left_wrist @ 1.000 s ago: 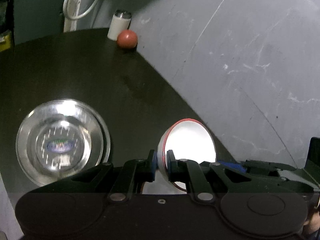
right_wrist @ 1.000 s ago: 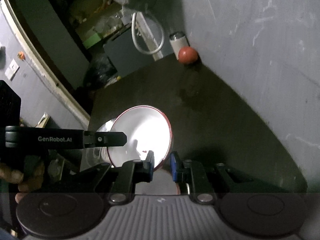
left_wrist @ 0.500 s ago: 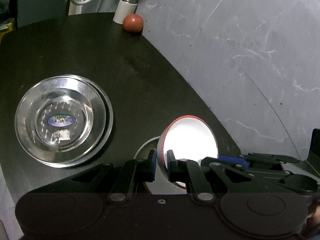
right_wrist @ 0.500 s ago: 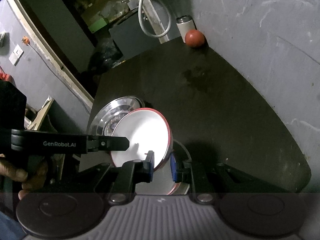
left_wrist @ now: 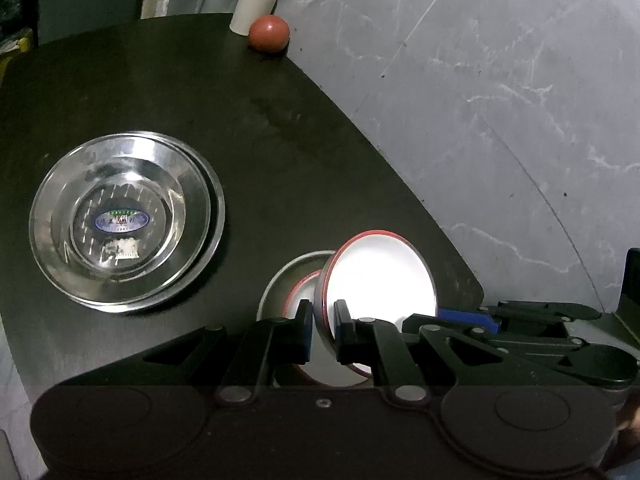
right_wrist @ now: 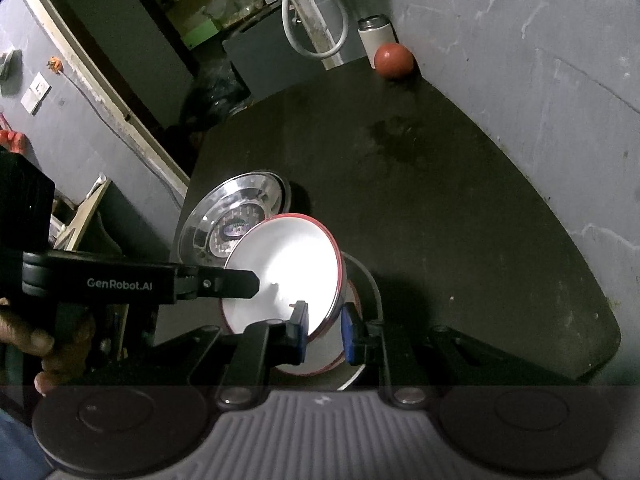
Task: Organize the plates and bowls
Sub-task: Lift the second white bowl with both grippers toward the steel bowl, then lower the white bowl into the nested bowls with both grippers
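1. White and red-rimmed, the held bowl [left_wrist: 380, 276] hangs tilted just above a second red-rimmed bowl [left_wrist: 304, 292], which sits inside a grey-rimmed plate [left_wrist: 288, 266] near the worktop's [left_wrist: 168, 80] front edge.
2. Left gripper [left_wrist: 323, 328] fingers pinch the held bowl's near rim.
3. Right gripper [right_wrist: 325, 330] fingers pinch the opposite side of the same rim; its blue pads show in the left view too.
4. Steel dishes [left_wrist: 124, 220], nested, lie on the worktop well to the left of the bowls, with an oval label in the centre.
5. Far back, a red ball [left_wrist: 269, 33] touches a white canister [left_wrist: 254, 6] beside the grey wall [left_wrist: 500, 100].
6. A hand [right_wrist: 48, 340] grips the left tool's handle.
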`<action>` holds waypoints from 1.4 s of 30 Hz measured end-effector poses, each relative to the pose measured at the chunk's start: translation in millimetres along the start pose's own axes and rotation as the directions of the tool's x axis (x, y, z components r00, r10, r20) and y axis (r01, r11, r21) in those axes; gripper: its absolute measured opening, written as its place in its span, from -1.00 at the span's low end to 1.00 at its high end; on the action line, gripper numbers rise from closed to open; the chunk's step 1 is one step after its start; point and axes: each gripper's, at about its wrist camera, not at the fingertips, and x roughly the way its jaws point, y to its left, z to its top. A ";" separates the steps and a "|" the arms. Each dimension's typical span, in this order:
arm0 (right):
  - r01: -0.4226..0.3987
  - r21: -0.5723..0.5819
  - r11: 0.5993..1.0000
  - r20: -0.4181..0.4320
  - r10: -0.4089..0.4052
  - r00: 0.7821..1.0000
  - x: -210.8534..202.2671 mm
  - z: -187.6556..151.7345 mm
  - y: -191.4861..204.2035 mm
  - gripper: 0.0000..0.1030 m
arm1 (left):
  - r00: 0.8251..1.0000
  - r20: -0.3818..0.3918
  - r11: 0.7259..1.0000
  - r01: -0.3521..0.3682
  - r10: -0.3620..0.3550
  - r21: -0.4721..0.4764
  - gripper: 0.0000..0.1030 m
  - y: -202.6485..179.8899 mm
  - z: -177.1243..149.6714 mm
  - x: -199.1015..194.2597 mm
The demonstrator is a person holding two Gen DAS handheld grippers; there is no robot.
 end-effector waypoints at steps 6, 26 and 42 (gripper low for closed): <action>-0.002 -0.011 1.000 -0.023 0.002 1.000 1.0 -2.1 0.9 -0.62 | 1.000 -0.013 1.000 -0.008 0.007 -0.017 -0.79 -0.1 -6.0 1.9; -0.010 -0.028 1.000 -0.066 0.008 0.998 9.4 -0.1 0.6 -0.62 | 0.998 -0.046 0.999 -0.044 0.043 -0.010 -0.79 -3.9 -5.0 5.8; 0.008 -0.078 0.997 -0.114 -0.017 0.993 16.1 2.5 7.9 -0.60 | 0.995 -0.080 0.998 -0.061 0.059 -0.026 -0.78 -1.1 -4.4 9.3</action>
